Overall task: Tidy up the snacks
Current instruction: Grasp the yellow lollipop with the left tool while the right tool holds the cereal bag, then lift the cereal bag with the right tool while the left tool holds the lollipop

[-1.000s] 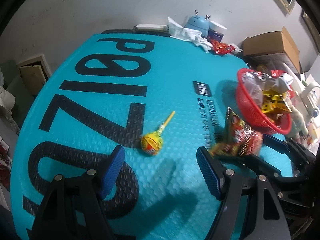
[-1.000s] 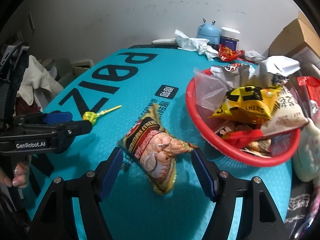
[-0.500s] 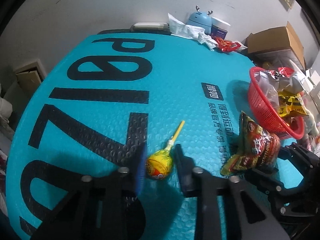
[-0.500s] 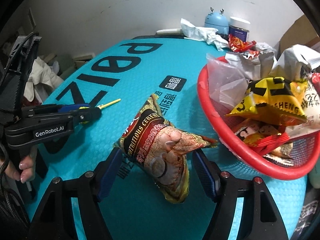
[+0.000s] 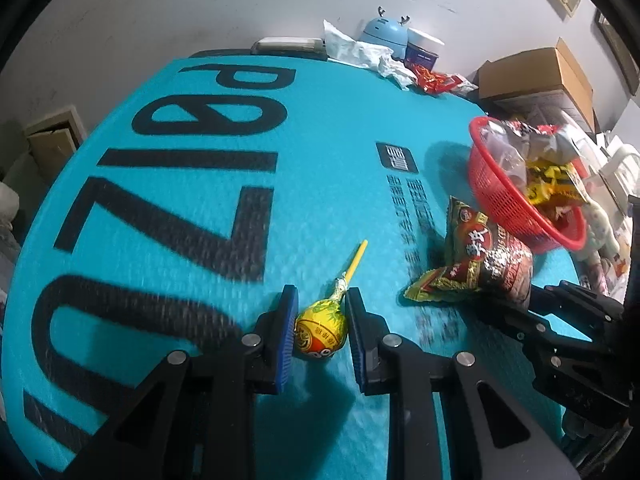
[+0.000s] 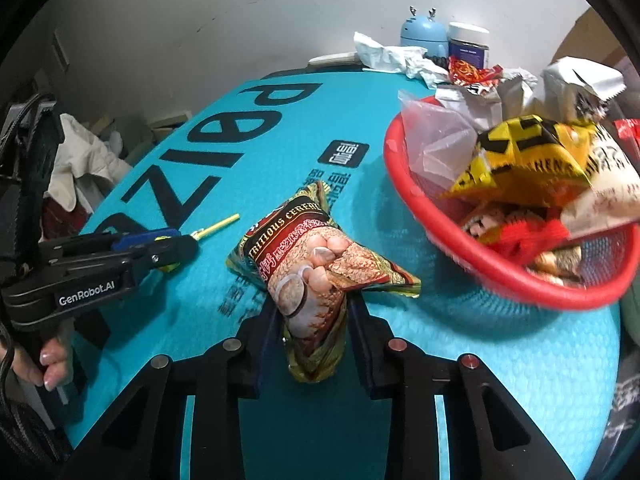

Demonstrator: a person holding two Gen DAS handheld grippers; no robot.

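Both of your grippers closed since the earlier frames, when their jaws stood wide around the snacks. Your left gripper [image 5: 321,334] was clenched on one lollipop [image 5: 320,334], blue pads pressing each side of its yellow wrapped head, the yellow stick pointing away over the teal mat [image 5: 192,208]. Your right gripper [image 6: 312,340] was clamped on one cereal packet [image 6: 316,272], squeezing its near end while the far end stuck up over the mat. At the left edge of the right wrist view, your hand [image 6: 44,364] gripped the left tool's handle. Just beyond the packet stood one red basket [image 6: 472,256], heaped with several snack bags, the count unclear. At the far edge sat one blue round gadget [image 6: 423,36], one dark jar [image 6: 468,46] and crumpled white paper [image 6: 384,54].
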